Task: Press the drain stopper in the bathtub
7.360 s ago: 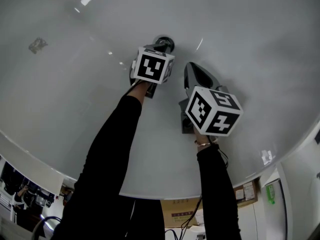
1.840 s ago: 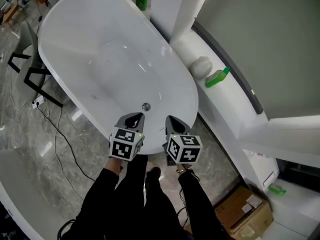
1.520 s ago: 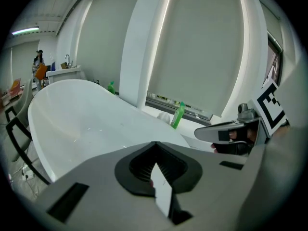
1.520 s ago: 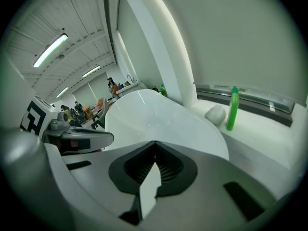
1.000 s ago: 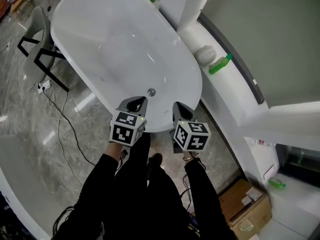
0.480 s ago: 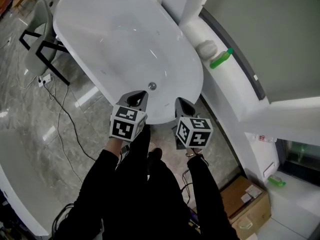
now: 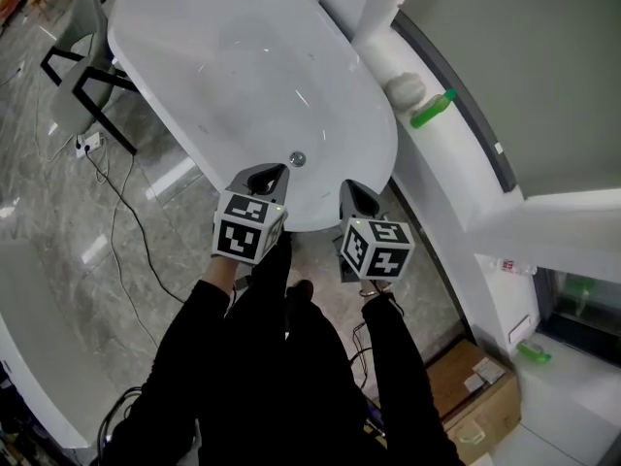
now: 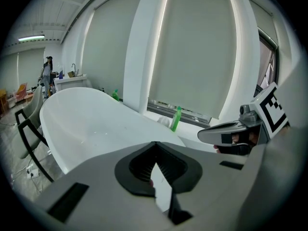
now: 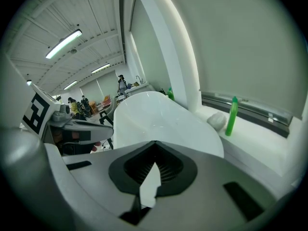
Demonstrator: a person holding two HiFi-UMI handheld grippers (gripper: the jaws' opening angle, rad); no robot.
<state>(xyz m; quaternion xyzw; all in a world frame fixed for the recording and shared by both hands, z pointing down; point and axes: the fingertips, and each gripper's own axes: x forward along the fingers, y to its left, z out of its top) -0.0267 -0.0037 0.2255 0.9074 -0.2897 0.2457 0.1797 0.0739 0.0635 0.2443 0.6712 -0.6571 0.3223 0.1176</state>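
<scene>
Left gripper (image 7: 264,177), right gripper (image 7: 355,193): fingers clenched, empty. Drain stopper (image 7: 298,159) at 1 o'clock of left; advise squaring closed tip over centre, pressing vertically.

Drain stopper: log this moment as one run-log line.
left claw: shut, empty | right claw: shut, empty | drain stopper: in bathtub floor, no claw touching | position: both claws at tub's near end
</scene>
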